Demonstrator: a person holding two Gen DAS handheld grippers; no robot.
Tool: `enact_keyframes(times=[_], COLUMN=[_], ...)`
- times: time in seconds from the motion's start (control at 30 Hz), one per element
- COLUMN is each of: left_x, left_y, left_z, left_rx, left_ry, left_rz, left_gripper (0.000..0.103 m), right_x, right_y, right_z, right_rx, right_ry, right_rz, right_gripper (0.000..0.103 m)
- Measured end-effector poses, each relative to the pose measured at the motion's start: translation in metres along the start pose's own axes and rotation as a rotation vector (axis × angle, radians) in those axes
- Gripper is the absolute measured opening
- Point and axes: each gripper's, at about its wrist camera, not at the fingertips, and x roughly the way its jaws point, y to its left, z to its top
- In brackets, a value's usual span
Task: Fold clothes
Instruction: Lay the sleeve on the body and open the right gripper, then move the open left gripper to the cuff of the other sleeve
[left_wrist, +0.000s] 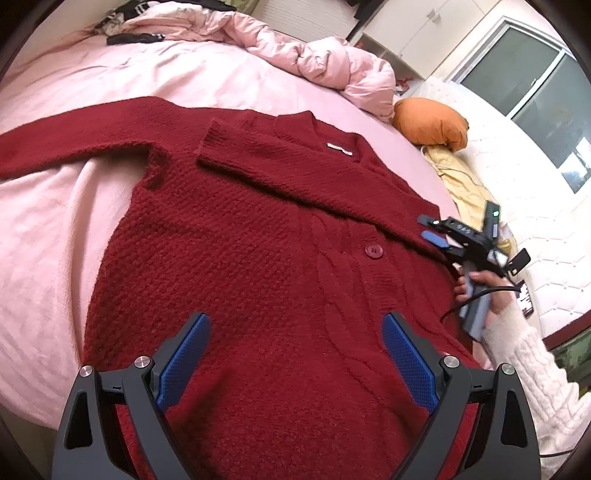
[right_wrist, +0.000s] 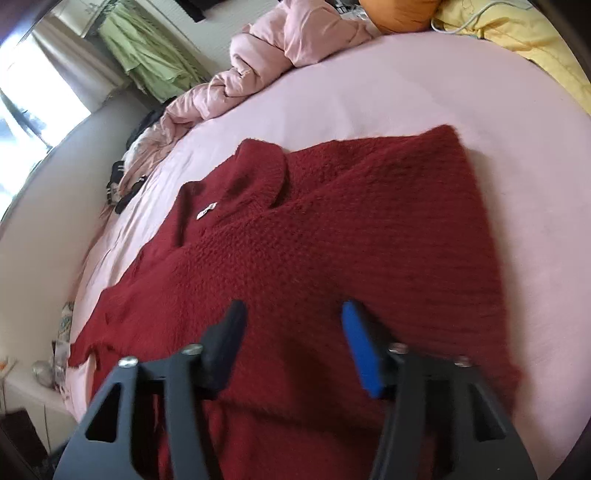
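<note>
Bed, pink sheet: red knit cardigan laid flat on it, front up, collar away from the camera. Bunched pink duvet lies past the collar, well apart from the cardigan. One sleeve already folded across the chest below the collar; the other sleeve runs straight out sideways from the shoulder, still unfolded. White label inside the collar, one button on the placket below it.

Left gripper hovers over the cardigan's hem end, jaws spread wide, nothing between them. Right gripper sits over the body by the side edge, jaws apart, also empty; its view is motion-blurred.

Handling, my read: thick soft knit, light, floppy, stretchy, not fragile, grippy on the pads. Pinch seams or ribbed edges: cuff of the outstretched sleeve, then hem corners. Mid-panel grabs will likely just bunch it.
</note>
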Motion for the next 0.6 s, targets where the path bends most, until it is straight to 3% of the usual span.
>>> enact_keyframes(times=[0.17, 0.3, 0.33, 0.4, 0.47, 0.6], left_x=[0.005, 0.005, 0.004, 0.005, 0.006, 0.007], left_y=[-0.006, -0.007, -0.007, -0.008, -0.010, -0.013], left_z=[0.002, 0.002, 0.001, 0.001, 0.001, 0.001], left_rx=[0.028, 0.027, 0.027, 0.033, 0.044, 0.054], left_ry=[0.020, 0.017, 0.016, 0.017, 0.019, 0.025], left_rz=[0.051, 0.073, 0.079, 0.090, 0.104, 0.114], left_gripper=[0.094, 0.094, 0.094, 0.094, 0.094, 0.094], right_x=[-0.018, 0.003, 0.006, -0.009, -0.015, -0.021], right_y=[0.031, 0.024, 0.014, 0.003, 0.004, 0.017], right_z=[0.013, 0.005, 0.000, -0.016, -0.020, -0.012], right_rx=[-0.154, -0.237, -0.237, -0.266, -0.269, -0.339], right_ry=[-0.086, -0.022, -0.006, -0.072, -0.075, -0.048], right_rz=[-0.151, -0.254, -0.267, -0.237, -0.240, -0.306], right_gripper=[0.053, 0.053, 0.053, 0.053, 0.053, 0.053])
